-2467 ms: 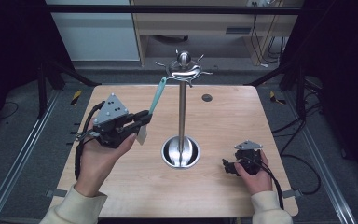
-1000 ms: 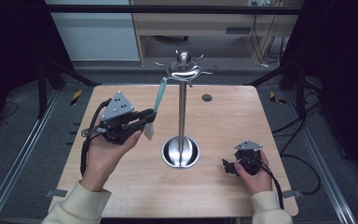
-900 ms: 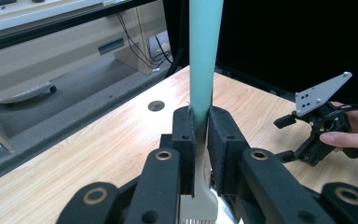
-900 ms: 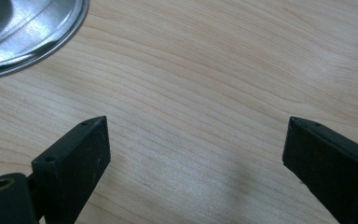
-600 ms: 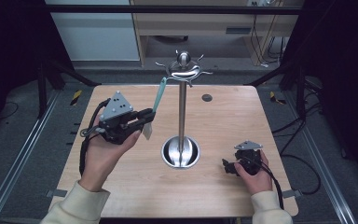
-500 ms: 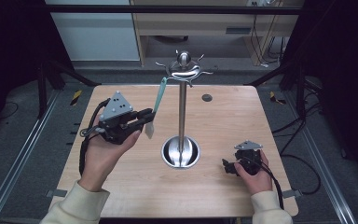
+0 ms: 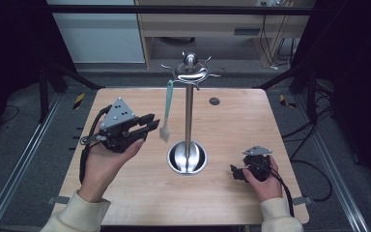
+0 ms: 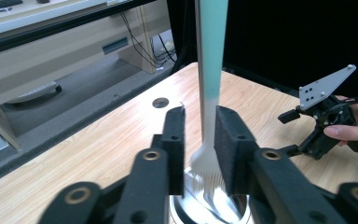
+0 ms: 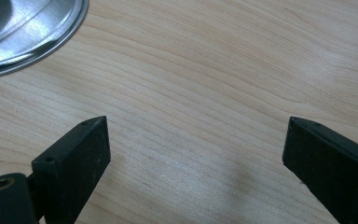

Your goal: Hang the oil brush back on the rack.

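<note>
The brush [image 7: 166, 109] is hung from the stand [image 7: 188, 116], between the just-opened jaws of the left gripper [image 8: 200, 140], no longer pinched. The right gripper [image 9: 193, 154] is held spread over the table [image 7: 125, 193].

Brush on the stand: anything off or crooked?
Nothing stands out. The brush hangs from a hook of the stand, leaning slightly with its bristles toward the left tongs, whose jaws have just been opening, the brush between them. The table shows no spills or damage.
</note>
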Demonstrator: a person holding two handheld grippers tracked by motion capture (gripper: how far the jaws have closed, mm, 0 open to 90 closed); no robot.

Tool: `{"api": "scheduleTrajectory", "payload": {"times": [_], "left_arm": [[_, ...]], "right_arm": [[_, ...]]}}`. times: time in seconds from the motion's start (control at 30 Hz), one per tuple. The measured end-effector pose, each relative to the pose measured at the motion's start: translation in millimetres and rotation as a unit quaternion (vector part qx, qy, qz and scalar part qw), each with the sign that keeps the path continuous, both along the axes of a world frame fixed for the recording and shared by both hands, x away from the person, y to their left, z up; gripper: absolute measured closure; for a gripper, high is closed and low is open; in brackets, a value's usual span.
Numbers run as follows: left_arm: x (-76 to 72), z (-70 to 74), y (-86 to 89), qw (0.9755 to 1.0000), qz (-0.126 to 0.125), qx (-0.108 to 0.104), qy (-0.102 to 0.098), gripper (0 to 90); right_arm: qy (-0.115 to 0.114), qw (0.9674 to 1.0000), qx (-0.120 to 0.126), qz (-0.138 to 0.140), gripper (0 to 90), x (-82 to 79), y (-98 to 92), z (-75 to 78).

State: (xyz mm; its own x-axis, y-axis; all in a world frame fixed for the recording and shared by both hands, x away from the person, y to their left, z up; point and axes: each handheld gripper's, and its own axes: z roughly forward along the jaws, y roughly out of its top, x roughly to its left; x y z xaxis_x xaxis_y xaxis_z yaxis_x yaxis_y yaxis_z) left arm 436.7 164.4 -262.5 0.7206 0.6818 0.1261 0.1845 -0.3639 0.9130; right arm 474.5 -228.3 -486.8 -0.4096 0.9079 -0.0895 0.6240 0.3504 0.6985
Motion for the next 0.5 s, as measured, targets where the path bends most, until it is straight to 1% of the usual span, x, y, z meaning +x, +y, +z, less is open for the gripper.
{"api": "scheduleTrajectory", "payload": {"times": [0.1, 0.13, 0.23, 0.27, 0.33, 0.4, 0.5], "left_arm": [[-4.1, -1.9, 2.9, 0.9999, 0.007, 0.007, -0.01, 62.3], [-4.9, -2.4, 3.6, 0.9999, 0.008, 0.008, -0.01, 55.5], [-8.0, -5.1, 5.8, 0.9998, 0.013, 0.011, -0.011, 43.0], [-8.8, -6.0, 6.9, 0.9998, 0.013, 0.012, -0.012, 43.0], [-10.6, -8.7, 7.8, 0.9998, 0.011, 0.012, -0.011, 34.3], [-12.5, -12.0, 8.0, 0.9997, 0.016, 0.016, -0.011, 25.9], [-15.4, -17.2, 8.6, 0.9996, 0.015, 0.023, -0.004, 15.7]], "right_arm": [[-0.001, 1.0, 0.0, 0.0, 8.1, -0.1, -0.1, 0.1], [0.0, 1.0, 0.0, -0.001, 8.1, 0.0, 0.1, 0.0], [-0.001, 1.0, 0.0, -0.001, 8.1, -0.1, 0.1, 0.0], [-0.001, 1.0, 0.0, -0.001, 8.1, -0.1, 0.1, 0.0], [-0.002, 1.0, 0.001, -0.002, 8.1, -0.1, 0.0, 0.1], [-0.001, 1.0, 0.003, -0.002, 8.1, -0.4, -0.1, 0.5], [-0.001, 1.0, 0.003, -0.002, 8.1, -0.4, 0.0, 0.6]]}}
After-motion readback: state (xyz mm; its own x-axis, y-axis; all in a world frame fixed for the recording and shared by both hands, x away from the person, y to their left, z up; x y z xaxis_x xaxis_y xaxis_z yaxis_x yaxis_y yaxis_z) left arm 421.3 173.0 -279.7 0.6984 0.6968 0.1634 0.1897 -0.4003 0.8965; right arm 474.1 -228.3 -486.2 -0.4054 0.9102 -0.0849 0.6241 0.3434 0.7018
